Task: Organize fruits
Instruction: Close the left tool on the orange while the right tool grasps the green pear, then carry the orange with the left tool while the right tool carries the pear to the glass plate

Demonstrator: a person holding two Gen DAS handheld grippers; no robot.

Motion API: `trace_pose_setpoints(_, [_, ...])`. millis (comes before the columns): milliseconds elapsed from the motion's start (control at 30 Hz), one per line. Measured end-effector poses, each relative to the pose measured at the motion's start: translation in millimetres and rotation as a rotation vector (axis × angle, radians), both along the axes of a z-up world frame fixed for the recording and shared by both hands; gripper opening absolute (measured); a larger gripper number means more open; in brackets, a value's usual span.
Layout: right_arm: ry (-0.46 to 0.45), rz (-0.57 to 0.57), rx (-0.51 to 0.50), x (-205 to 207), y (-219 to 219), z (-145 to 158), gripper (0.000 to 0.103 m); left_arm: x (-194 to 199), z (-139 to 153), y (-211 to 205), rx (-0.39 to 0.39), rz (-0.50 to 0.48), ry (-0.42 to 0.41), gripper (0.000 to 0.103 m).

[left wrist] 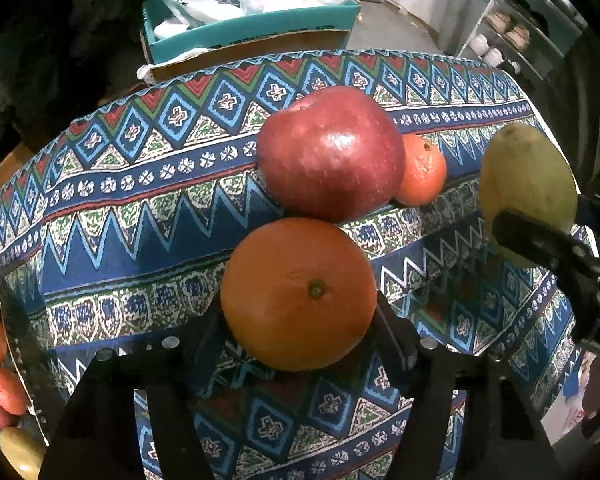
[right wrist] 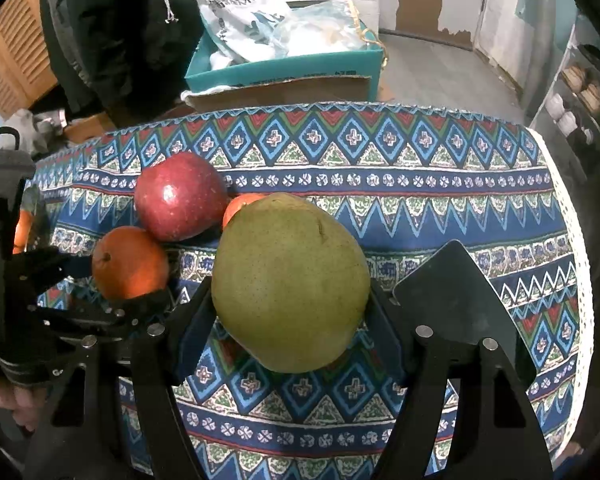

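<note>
On the patterned tablecloth (left wrist: pixel 140 208) a large orange (left wrist: pixel 300 292) sits between the fingers of my left gripper (left wrist: pixel 300 312), whose pads press on both its sides. The right wrist view shows the same orange (right wrist: pixel 130 262) in the left gripper (right wrist: pixel 112 280). Just behind it lie a red apple (left wrist: pixel 330 152) and a small tangerine (left wrist: pixel 422 170). My right gripper (right wrist: pixel 290 300) is shut on a green-yellow pear (right wrist: pixel 290 280), held over the cloth to the right of the apple (right wrist: pixel 180 196). The tangerine (right wrist: pixel 240 204) is mostly hidden behind the pear.
A teal cardboard box (right wrist: pixel 284 68) filled with plastic bags stands behind the table's far edge. Several small fruits (left wrist: pixel 0 392) lie in a container at the lower left. A shoe rack (right wrist: pixel 580 92) stands to the right. The cloth's white trim (right wrist: pixel 572 240) marks the table's right edge.
</note>
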State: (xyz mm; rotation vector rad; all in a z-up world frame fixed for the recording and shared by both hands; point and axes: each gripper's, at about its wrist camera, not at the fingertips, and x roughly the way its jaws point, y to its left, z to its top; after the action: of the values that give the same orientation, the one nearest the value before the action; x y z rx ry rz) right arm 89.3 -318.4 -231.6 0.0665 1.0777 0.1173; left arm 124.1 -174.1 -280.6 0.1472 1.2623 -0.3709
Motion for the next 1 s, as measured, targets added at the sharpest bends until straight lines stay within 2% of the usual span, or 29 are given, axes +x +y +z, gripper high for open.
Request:
trace_pose_setpoints(167, [-0.024,-0.003,-0.005,-0.3,0.7,7.0,0.072,-7.6,4.4,2.6,0.018,-0.004,-0.012,0.068])
trace_pose_setpoints(400, [-0.064,0.003,-0.024,-1.9,3.1,20.9,0.072,-16.8,19.2,11.5,0.003,-0.008,-0.043,0.068])
trace_pose_setpoints(800, [-0.140,0.018,-0.034,-10.3,15.7,47.3,0.072,-25.5,62.3,37.1,-0.058,0.035,-0.117,0.068])
trace_pose_setpoints(1000, [-0.181,0.024,-0.039,-17.4,22.9,62.2,0.072,-35.9,83.7,45.2,-0.058,0.055,-0.176,0.068])
